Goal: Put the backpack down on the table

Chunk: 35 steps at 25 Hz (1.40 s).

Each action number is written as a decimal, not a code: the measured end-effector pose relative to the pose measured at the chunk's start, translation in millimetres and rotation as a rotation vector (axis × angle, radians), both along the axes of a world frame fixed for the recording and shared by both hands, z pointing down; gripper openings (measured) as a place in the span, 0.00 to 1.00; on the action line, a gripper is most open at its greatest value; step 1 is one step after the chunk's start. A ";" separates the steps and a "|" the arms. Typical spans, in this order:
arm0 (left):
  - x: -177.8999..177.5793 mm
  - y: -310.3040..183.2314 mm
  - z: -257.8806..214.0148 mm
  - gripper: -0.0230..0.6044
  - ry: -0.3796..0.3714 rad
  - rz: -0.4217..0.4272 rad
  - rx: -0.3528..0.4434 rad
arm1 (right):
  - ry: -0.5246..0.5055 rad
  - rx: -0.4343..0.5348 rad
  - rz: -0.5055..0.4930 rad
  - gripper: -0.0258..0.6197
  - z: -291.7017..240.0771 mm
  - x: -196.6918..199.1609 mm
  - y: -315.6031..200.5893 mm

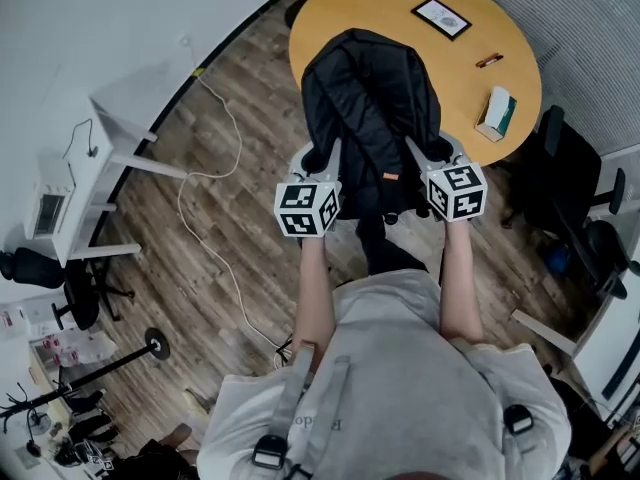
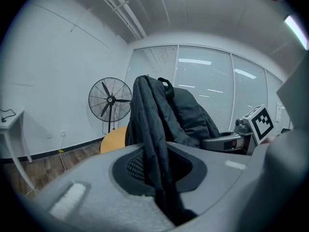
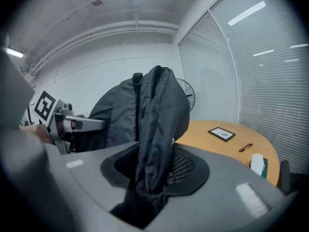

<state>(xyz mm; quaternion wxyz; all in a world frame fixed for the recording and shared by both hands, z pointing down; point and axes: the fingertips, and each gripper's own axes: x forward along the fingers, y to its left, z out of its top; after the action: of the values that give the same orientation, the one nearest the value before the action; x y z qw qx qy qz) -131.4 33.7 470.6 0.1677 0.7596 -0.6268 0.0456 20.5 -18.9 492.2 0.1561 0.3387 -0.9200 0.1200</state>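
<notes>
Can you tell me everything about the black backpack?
The backpack is black, made of soft, slightly shiny, wrinkly fabric, with a carry loop on top and a tiny orange tag. It is held upright at the near edge of the round wooden table. The left gripper and right gripper each pinch a fold of it, one on either side. Whether it touches the table can't be seen.

Both bare forearms reach straight forward, side by side and roughly parallel. The left gripper (image 1: pixel 320 160) and the right gripper (image 1: pixel 428 156) are held level with each other, tipped slightly downward. Each has its jaws clamped on a fold of the backpack (image 1: pixel 370 98), one on either side.
</notes>
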 end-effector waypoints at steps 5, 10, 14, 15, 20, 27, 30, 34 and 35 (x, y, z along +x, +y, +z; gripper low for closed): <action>-10.2 -47.9 -0.7 0.11 0.005 0.017 -0.009 | 0.021 -0.005 0.007 0.26 -2.5 -11.8 -47.6; -14.2 -103.2 -12.0 0.11 0.007 0.042 0.011 | 0.015 0.015 0.029 0.26 -16.3 -13.7 -97.3; -12.0 -144.6 -13.0 0.11 -0.001 0.064 0.006 | 0.020 0.013 0.041 0.26 -18.2 -11.7 -135.7; -10.5 -154.8 -12.7 0.11 -0.005 0.072 0.004 | 0.021 0.012 0.046 0.26 -17.8 -10.3 -145.5; -16.3 -206.4 -19.4 0.11 -0.019 0.088 0.019 | 0.009 0.028 0.058 0.26 -23.1 -16.1 -196.1; -33.3 -270.8 -37.5 0.11 -0.040 0.080 0.060 | -0.003 0.068 0.048 0.26 -40.8 -35.1 -265.1; -38.9 -292.8 -48.7 0.11 -0.047 0.074 0.090 | -0.026 0.090 0.042 0.26 -49.8 -40.9 -290.0; -46.7 -311.7 -43.6 0.11 -0.039 0.078 0.082 | -0.034 0.077 0.042 0.26 -42.2 -48.4 -310.6; -49.2 -313.5 -37.8 0.11 -0.033 0.079 0.070 | -0.028 0.067 0.042 0.26 -36.5 -50.7 -312.6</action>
<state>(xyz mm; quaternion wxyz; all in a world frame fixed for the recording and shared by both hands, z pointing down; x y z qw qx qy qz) -180.5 -279.8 432.8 0.1286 0.7883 -0.6002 0.0428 -30.2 -331.6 455.8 0.1292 0.3611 -0.9184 0.0973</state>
